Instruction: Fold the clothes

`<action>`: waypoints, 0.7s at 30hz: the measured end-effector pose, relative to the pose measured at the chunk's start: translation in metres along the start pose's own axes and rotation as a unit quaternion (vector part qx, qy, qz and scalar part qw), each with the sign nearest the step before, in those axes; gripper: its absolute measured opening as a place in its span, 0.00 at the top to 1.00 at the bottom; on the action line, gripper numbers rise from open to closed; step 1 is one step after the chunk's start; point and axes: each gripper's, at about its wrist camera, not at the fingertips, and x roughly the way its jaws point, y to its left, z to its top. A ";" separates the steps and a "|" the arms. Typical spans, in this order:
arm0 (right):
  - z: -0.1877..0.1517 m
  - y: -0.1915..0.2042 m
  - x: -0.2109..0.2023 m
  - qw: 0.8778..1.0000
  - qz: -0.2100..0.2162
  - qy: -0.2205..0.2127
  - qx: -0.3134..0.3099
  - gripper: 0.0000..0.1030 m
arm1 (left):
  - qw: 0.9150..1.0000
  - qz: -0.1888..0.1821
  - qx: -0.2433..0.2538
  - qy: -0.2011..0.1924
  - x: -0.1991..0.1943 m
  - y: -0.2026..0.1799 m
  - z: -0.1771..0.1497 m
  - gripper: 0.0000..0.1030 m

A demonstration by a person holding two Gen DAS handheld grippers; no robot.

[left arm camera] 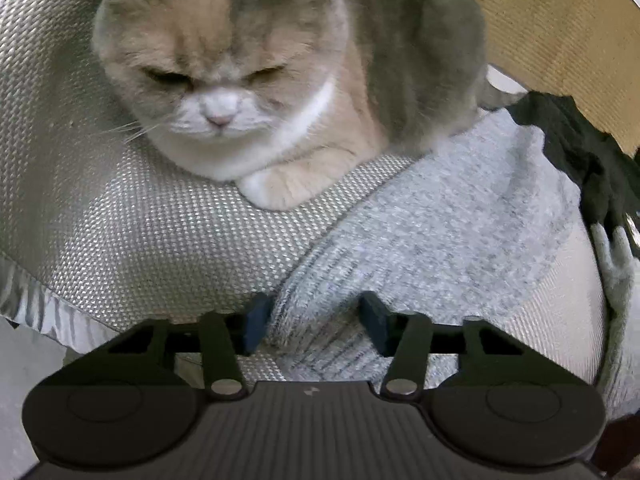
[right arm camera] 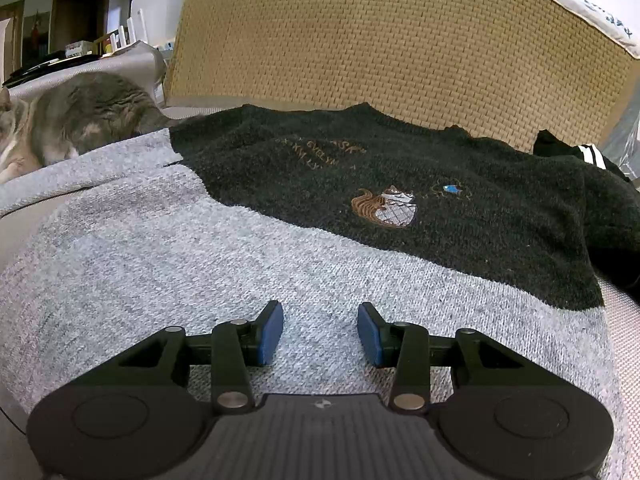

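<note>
Left wrist view: left gripper (left arm camera: 312, 322) tips down onto the ribbed end of a grey sweater (left arm camera: 440, 216), a bunched ridge of knit standing between its two dark pads (left arm camera: 256, 320).
Left gripper state: jaws partly closed around that ridge; whether the pads actually pinch it cannot be told.
Right gripper state: right gripper (right arm camera: 320, 332) holds nothing, blue pads (right arm camera: 272, 330) apart, hovering over flat grey knit.
Garment position: the grey sweater lies spread on a woven grey cushion (left arm camera: 140, 248), with a black sweater (right arm camera: 420, 200) overlapping its far portion from 12 toward 2 o'clock of the right gripper.
Key relation: from the left gripper the grey knit runs away toward 1 o'clock, its long axis slanting that way; the left hand looks the nearer one to the ribbed edge.
Judgement: any fold probably starts by lifting this edge.
Bystander: a cat (left arm camera: 248, 80) sits on the cushion at 11 o'clock of the left gripper, one paw close to the sweater's border.
Only in right wrist view: embroidery on the black sweater and a tan wicker panel (right arm camera: 400, 48) behind it.
Only in left wrist view: the cat's paw and the ribbed edge.
</note>
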 end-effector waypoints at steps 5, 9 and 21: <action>-0.001 0.000 0.000 1.000 0.000 -0.003 0.002 0.55 | 1.000 0.001 0.024 0.014 -0.006 -0.008 0.000 0.75; -0.001 -0.001 0.000 1.000 0.001 -0.003 0.003 0.55 | 0.999 -0.003 0.039 0.008 -0.018 -0.012 0.003 0.90; -0.001 -0.002 -0.001 1.000 0.005 -0.004 0.009 0.55 | 0.989 -0.054 0.120 -0.067 -0.075 -0.088 0.047 0.91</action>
